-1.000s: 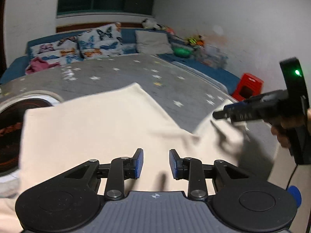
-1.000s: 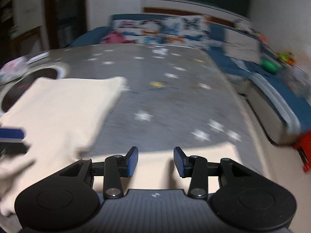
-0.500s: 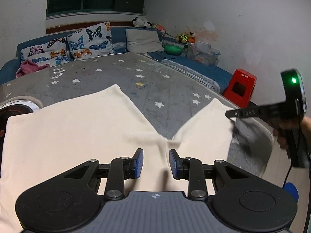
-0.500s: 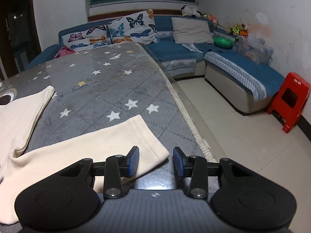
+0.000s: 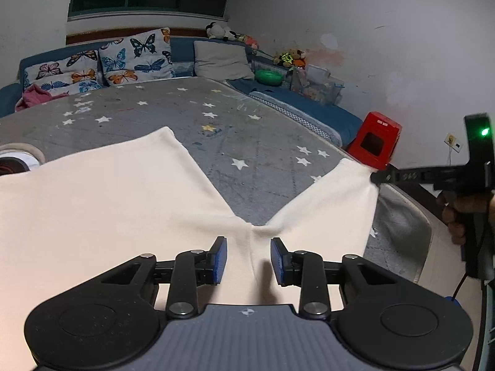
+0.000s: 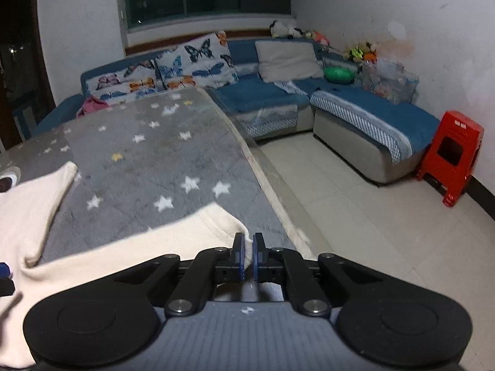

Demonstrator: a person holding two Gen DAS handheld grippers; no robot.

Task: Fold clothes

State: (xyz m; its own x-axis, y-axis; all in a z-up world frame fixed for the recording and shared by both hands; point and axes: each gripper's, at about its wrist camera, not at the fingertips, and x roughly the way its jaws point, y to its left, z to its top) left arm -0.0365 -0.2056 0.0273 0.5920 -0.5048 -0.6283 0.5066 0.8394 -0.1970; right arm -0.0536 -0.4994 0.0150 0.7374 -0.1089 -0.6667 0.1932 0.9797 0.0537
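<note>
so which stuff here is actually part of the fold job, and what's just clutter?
In play:
- cream trousers, spread on the star-print table cover
- right tool, shut on a leg hem
- left tool, jaws opening over the crotch, gripping nothing

Clutter:
- butterfly cushions
- red stool
- green bowl
- pink cloth

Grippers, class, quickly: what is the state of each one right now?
Left gripper: jaws opening, above the cream trousers, gripping nothing.
Right gripper: shut on the hem of one trouser leg.
</note>
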